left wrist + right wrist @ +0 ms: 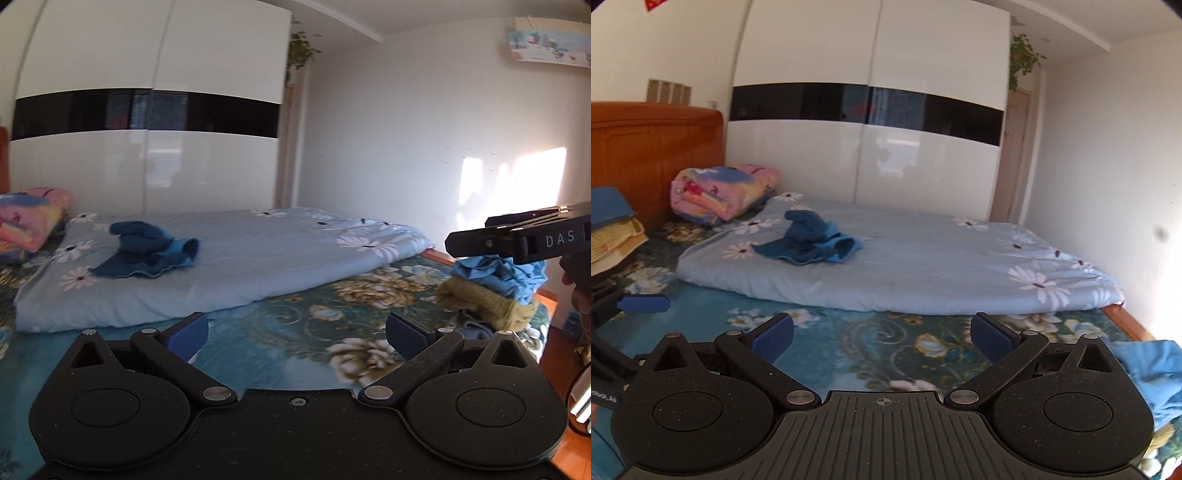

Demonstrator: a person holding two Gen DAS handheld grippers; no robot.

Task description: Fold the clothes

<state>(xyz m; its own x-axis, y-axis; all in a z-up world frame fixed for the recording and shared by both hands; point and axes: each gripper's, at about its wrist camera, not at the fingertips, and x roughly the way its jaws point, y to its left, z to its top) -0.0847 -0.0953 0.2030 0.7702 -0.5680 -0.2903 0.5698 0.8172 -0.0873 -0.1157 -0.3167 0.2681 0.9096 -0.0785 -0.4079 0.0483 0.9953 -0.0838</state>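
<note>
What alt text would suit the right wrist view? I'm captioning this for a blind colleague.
The open right gripper hovers empty over a teal floral bedspread, facing a crumpled dark blue garment on a pale blue flowered quilt. A white wardrobe stands behind, and a light blue garment lies at the right edge.

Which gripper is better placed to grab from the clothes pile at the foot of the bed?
Right, probably. The right gripper is open and hovers beside the clothes pile; the left gripper, also open, sits farther away.
</note>
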